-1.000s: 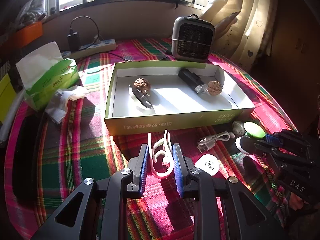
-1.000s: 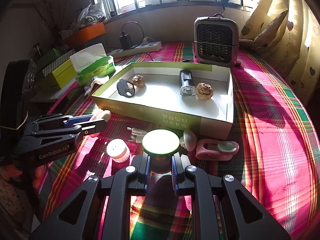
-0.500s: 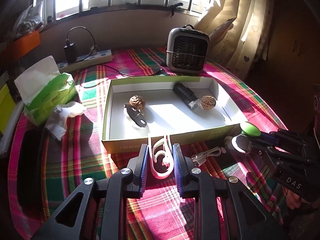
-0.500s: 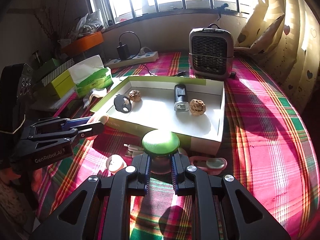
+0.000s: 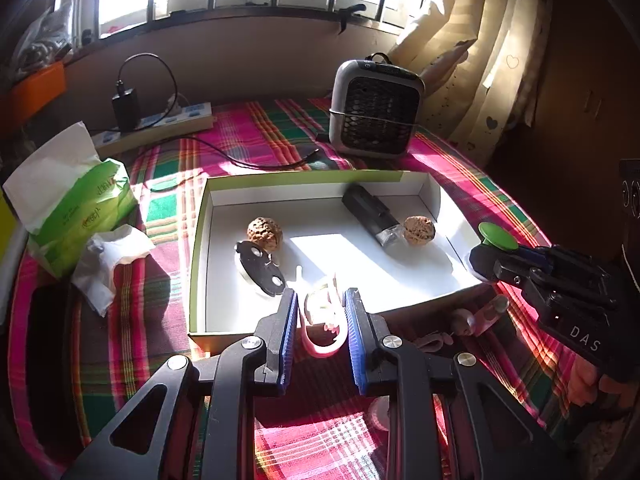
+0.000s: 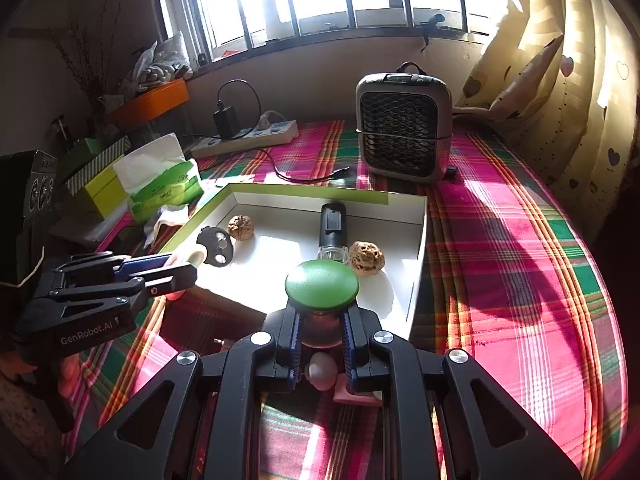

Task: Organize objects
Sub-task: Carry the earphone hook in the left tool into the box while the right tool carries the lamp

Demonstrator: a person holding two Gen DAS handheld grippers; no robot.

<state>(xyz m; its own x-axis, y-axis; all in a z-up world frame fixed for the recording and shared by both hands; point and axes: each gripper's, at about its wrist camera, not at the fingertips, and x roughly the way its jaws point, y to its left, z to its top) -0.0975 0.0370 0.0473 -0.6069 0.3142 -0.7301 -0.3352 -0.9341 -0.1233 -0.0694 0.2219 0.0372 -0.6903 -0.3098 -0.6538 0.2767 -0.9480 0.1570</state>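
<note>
Green-capped jar (image 6: 322, 285) clamped in my right gripper (image 6: 320, 344) and white ear-hook (image 5: 322, 322) pinched in my left gripper (image 5: 322, 330) have both risen over the box (image 5: 198, 240), ready for dropping.

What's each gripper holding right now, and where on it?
Left gripper pinches the white ear-hook piece across its looped sides. Right gripper clamps the green-capped object by the body under its cap.

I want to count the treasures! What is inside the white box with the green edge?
Inside the box lie two walnuts, a black tube-shaped thing and a black oval thing with holes. The left gripper and its white loop cover part of the near floor.
</note>
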